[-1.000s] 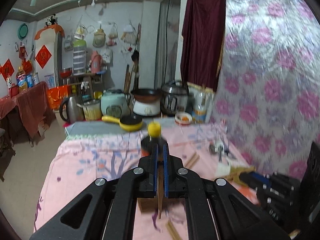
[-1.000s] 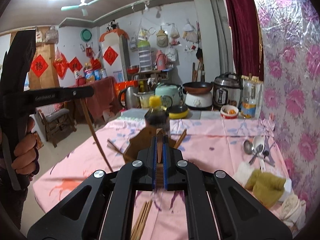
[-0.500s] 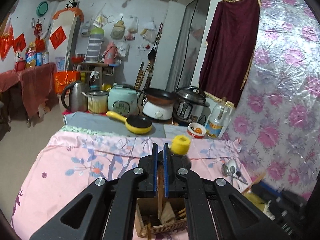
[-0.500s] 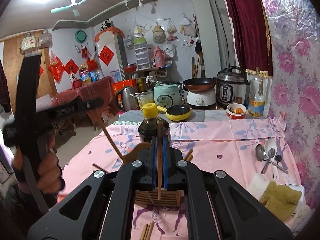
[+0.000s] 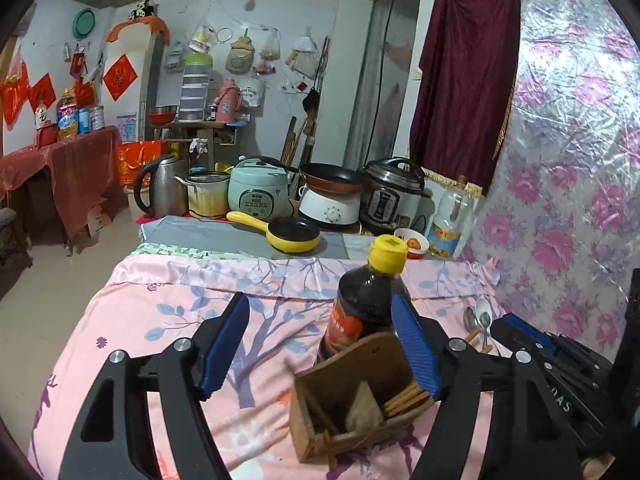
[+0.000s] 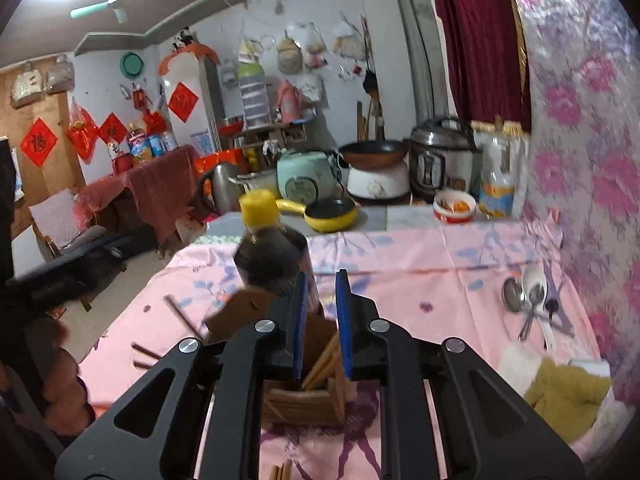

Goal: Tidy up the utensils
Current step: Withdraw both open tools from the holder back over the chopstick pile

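A wooden utensil holder stands on the pink cloth in front of a dark sauce bottle with a yellow cap. Several chopsticks lean inside it. My left gripper hangs just above the holder, its jaws opening wide with nothing between the pads. My right gripper hovers over the same holder, its jaws opening a little. Chopsticks show through the gap, down in the box and free of the pads. Loose chopsticks lie on the cloth to the left.
Spoons lie at the right by the flowered wall, near a yellow-green cloth. A yellow pan, kettle, rice cookers and a small bowl crowd the table's far end. A person's hand holds the left gripper.
Both grippers came down over the wooden holder, each shut on a chopstick. The left jaws have sprung wide and the right have parted slightly. Both chopsticks have dropped into the holder.
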Tool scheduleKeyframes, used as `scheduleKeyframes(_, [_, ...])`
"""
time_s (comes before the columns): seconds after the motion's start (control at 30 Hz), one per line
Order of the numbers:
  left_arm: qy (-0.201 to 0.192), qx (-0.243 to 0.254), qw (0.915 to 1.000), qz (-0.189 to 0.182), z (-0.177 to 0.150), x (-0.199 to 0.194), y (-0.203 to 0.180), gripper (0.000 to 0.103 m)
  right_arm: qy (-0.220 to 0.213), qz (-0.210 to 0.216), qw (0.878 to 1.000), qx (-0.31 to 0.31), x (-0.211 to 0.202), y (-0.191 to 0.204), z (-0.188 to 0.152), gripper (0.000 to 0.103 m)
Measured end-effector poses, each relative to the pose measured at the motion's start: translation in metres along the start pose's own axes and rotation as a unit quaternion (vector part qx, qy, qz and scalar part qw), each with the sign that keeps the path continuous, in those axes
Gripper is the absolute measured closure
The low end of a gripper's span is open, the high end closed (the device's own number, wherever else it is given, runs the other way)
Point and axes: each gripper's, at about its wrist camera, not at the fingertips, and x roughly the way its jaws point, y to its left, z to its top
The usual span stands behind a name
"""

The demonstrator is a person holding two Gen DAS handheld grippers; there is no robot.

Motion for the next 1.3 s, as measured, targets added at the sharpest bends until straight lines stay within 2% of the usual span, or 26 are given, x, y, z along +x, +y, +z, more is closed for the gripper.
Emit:
scheduleKeyframes(0.23, [-0.014,0.02,0.9989,0.041,-0.016,-0.028,0.001,0.018,-0.03,0.004,0.999,0.023,-0.039,-0.011,-0.009,0.066])
scheduleKeyframes(0.3, [-0.013,0.025,0.9982,0.052,-0.028,-0.036,0.0,0.016,-0.036,0.001,0.999,0.028,-0.047,-0.012,-0.015,0.052])
scheduleKeyframes(0.43, [-0.009,0.028,0.9971,0.07,-0.056,-0.052,-0.002,0.01,-0.058,-0.01,0.998,0.037,-0.071,-0.01,-0.034,0.034])
scheduleKeyframes(0.5, [-0.012,0.029,0.9963,0.08,-0.076,-0.064,-0.003,0.007,-0.063,-0.009,0.997,0.049,-0.081,-0.01,-0.048,0.019])
scheduleKeyframes(0.6, [-0.01,0.034,0.9949,0.094,-0.112,-0.078,-0.009,0.006,-0.052,0.0,0.996,0.07,-0.092,-0.01,-0.074,0.013])
scheduleKeyframes(0.87, [0.025,0.078,0.9882,0.129,-0.198,-0.108,-0.035,0.006,0.004,-0.014,0.995,0.099,-0.109,-0.018,-0.14,0.011])
scheduleKeyframes(1.03, [0.05,0.044,0.9923,0.104,-0.23,-0.131,-0.036,0.006,0.029,-0.013,0.993,0.112,-0.125,-0.022,-0.17,0.011])
scheduleKeyframes(1.3, [0.064,0.047,0.99,0.117,-0.264,-0.151,-0.042,0.006,0.049,-0.039,0.997,0.042,-0.135,0.001,-0.215,0.011])
